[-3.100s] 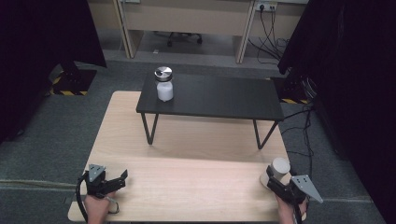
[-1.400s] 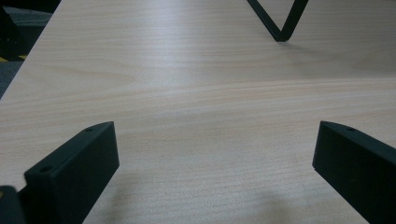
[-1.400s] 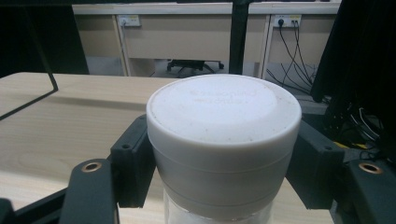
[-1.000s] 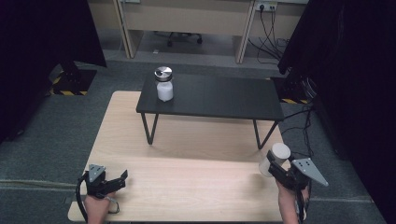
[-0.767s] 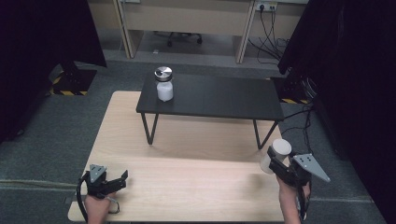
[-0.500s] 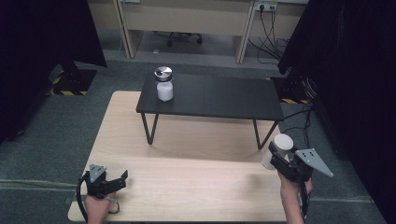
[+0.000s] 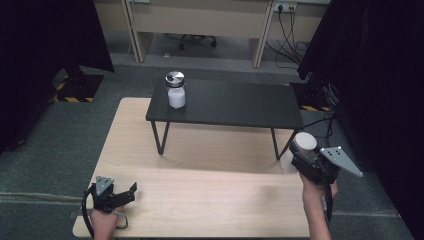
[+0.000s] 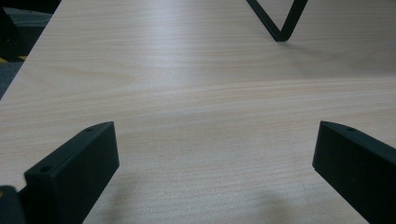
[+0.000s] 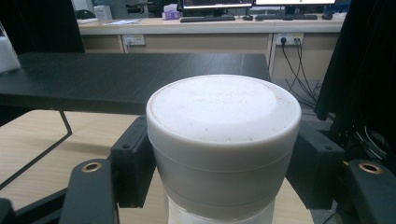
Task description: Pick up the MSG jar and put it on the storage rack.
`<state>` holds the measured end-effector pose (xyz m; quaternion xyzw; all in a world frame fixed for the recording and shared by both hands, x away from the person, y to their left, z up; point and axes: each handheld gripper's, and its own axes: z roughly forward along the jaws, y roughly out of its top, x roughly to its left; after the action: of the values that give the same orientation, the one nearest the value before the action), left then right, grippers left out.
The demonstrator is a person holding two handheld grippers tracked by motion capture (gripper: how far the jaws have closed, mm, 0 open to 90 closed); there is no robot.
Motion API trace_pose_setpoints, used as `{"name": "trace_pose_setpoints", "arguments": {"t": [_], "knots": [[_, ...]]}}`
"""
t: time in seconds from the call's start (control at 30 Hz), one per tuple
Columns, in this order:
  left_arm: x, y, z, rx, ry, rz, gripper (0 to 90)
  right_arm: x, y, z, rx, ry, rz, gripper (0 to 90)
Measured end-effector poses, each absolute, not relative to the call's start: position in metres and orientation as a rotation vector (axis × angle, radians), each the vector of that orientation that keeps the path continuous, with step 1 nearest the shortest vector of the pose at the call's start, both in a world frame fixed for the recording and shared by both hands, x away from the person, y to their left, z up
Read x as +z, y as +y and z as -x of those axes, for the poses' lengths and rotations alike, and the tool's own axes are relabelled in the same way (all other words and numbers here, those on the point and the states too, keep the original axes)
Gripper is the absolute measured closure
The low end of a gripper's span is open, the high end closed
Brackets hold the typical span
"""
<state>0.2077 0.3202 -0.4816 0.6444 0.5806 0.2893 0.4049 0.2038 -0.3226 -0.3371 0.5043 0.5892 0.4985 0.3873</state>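
Observation:
My right gripper [image 7: 301, 156] is shut on a white-lidded jar [image 7: 298, 150] and holds it in the air above the wooden table's right edge, near the right leg of the black shelf [image 7: 235, 102]. In the right gripper view the jar's white lid [image 9: 224, 123] sits upright between the two black jaws, about level with the shelf top [image 9: 126, 79]. A second jar with a silver lid [image 7: 175, 89] stands on the shelf's left end. My left gripper [image 7: 131, 191] rests low at the table's front left, open with bare wood [image 8: 210, 140] between its jaws.
The black shelf stands on thin legs [image 7: 160, 137] on the far half of the wooden table [image 7: 200, 195]. Its top to the right of the silver-lidded jar is bare. Dark curtains hang at both sides, and a desk with cables [image 7: 287, 25] lies beyond.
My right gripper has risen with the white-lidded jar, from the table's surface toward the height of the shelf top. The left gripper has kept still.

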Motion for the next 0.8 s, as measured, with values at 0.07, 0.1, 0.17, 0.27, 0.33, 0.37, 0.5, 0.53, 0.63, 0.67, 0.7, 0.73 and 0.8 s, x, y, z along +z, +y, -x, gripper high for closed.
{"name": "trace_pose_setpoints", "arguments": {"t": [0.07, 0.1, 0.17, 0.27, 0.33, 0.37, 0.5, 0.53, 0.63, 0.67, 0.7, 0.73, 0.8], "knots": [[-0.482, 0.321, -0.208, 0.727, 1.464, -1.624, 0.0, -0.334, -0.322, -0.204, 1.274, 1.492, -1.281, 33.8], [-0.482, 0.322, -0.207, 0.725, 1.46, -1.624, 0.0, -0.333, -0.322, -0.205, 1.276, 1.49, -1.277, 33.8], [-0.482, 0.322, -0.207, 0.723, 1.46, -1.624, 0.0, -0.331, -0.321, -0.206, 1.273, 1.494, -1.272, 33.8], [-0.482, 0.322, -0.207, 0.721, 1.457, -1.625, 0.0, -0.326, -0.319, -0.208, 1.26, 1.497, -1.259, 33.8], [-0.482, 0.322, -0.208, 0.72, 1.458, -1.625, 0.0, -0.323, -0.319, -0.209, 1.263, 1.494, -1.256, 33.8], [-0.482, 0.322, -0.208, 0.72, 1.458, -1.626, 0.0, -0.322, -0.319, -0.21, 1.268, 1.491, -1.257, 33.8], [-0.482, 0.322, -0.207, 0.719, 1.46, -1.62, 0.0, -0.314, -0.319, -0.213, 1.278, 1.483, -1.25, 33.8], [-0.482, 0.322, -0.208, 0.718, 1.461, -1.62, 0.0, -0.312, -0.319, -0.214, 1.278, 1.482, -1.248, 33.8], [-0.482, 0.323, -0.208, 0.718, 1.462, -1.621, 0.0, -0.306, -0.317, -0.216, 1.286, 1.478, -1.244, 33.8], [-0.482, 0.323, -0.208, 0.718, 1.461, -1.62, 0.0, -0.305, -0.317, -0.217, 1.289, 1.477, -1.241, 33.8], [-0.482, 0.323, -0.208, 0.718, 1.462, -1.619, 0.0, -0.303, -0.317, -0.218, 1.292, 1.476, -1.24, 33.8], [-0.482, 0.323, -0.208, 0.718, 1.463, -1.62, 0.0, -0.302, -0.316, -0.219, 1.294, 1.474, -1.236, 33.8], [-0.482, 0.323, -0.208, 0.717, 1.463, -1.618, 0.0, -0.298, -0.315, -0.22, 1.296, 1.473, -1.232, 33.8]]}}
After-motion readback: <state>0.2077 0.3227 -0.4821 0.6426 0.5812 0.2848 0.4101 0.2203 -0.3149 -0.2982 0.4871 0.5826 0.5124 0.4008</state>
